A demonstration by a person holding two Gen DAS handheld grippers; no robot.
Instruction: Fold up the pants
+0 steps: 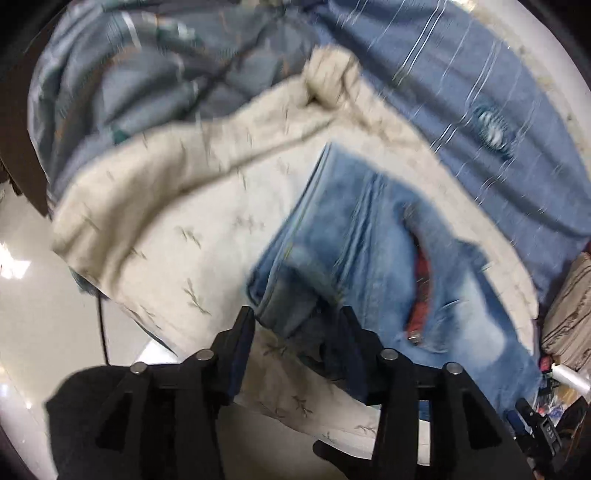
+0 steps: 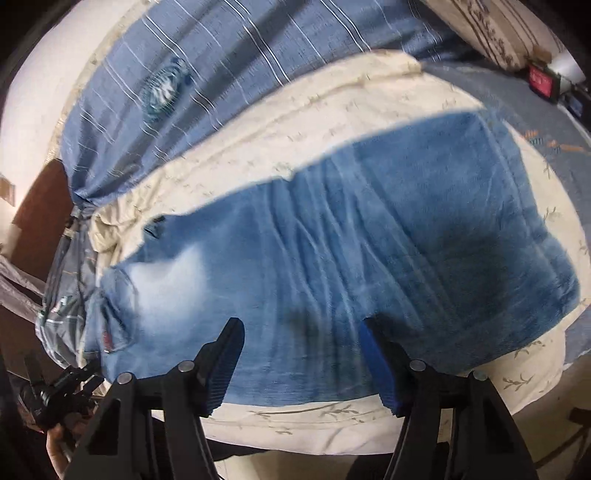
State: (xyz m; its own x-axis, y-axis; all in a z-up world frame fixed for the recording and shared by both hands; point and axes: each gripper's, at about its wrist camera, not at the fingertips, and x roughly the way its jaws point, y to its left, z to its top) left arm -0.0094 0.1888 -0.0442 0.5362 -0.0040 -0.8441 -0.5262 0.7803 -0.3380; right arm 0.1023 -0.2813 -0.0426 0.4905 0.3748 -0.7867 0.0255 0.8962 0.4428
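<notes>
Your left gripper (image 1: 297, 319) w/ jaws spread straddles the jeans' (image 2: 351, 240) waist corner, ready to pinch, while your right gripper (image 2: 303, 332), also spread, hovers over them flat on the cream quilt (image 2: 332, 107).

Both wrist views close above jeans (image 1: 373, 236)

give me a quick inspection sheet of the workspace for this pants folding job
surface: cream leaf-print quilt over a blue striped bedsheet
job's things: faded blue denim jeans lying flat, creased
clutter: beige striped pillow; small red item, unclear
grippers: left gripper open at the jeans' edge; right gripper open over the jeans
cables: thin dark cable at the quilt's edge
surroundings: pale glossy floor
</notes>
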